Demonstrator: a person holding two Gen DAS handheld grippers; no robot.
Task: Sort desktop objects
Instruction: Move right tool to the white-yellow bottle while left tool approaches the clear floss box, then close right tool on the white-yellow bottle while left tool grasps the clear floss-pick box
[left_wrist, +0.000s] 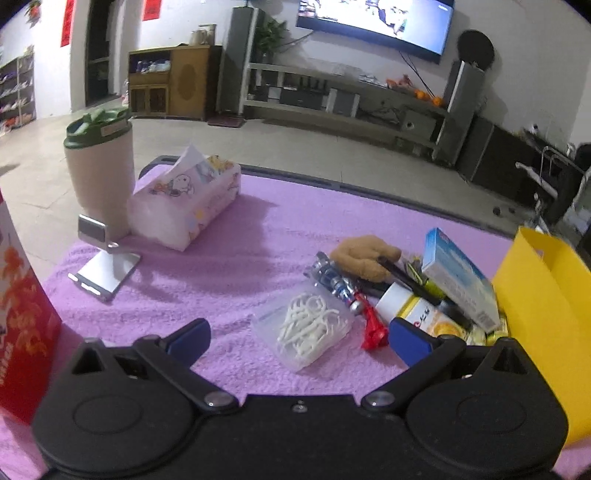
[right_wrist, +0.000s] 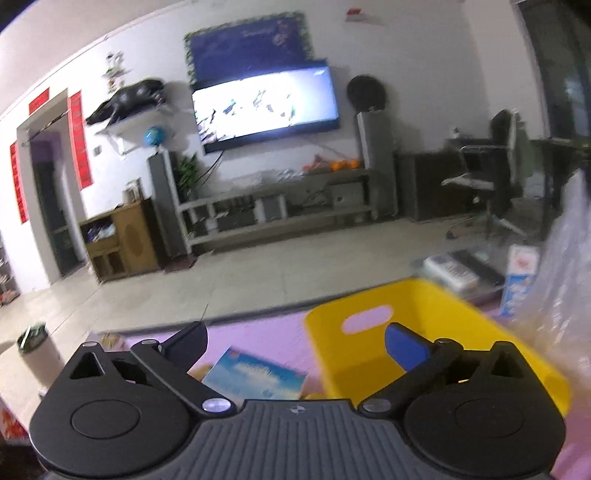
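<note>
My left gripper (left_wrist: 299, 341) is open above the pink cloth, holding nothing. Just ahead of it lies a clear bag of white floss picks (left_wrist: 306, 332). To the right is a pile: a brown plush toy (left_wrist: 364, 256), a small toy figure (left_wrist: 338, 284), a red wrapper (left_wrist: 373, 330), a white bottle (left_wrist: 417, 310) and a blue-and-white box (left_wrist: 460, 278). A yellow bin (left_wrist: 543, 306) stands at the right edge. My right gripper (right_wrist: 295, 345) is open and empty, raised over the blue-and-white box (right_wrist: 255, 374) and the yellow bin (right_wrist: 424, 314).
At the far left of the table stand a beige tumbler with a green lid (left_wrist: 99, 173), a tissue pack (left_wrist: 184, 203) and a metal phone stand (left_wrist: 101, 258). A red box (left_wrist: 22, 317) rises at the left edge. A clear plastic bag (right_wrist: 565, 295) hangs at the right.
</note>
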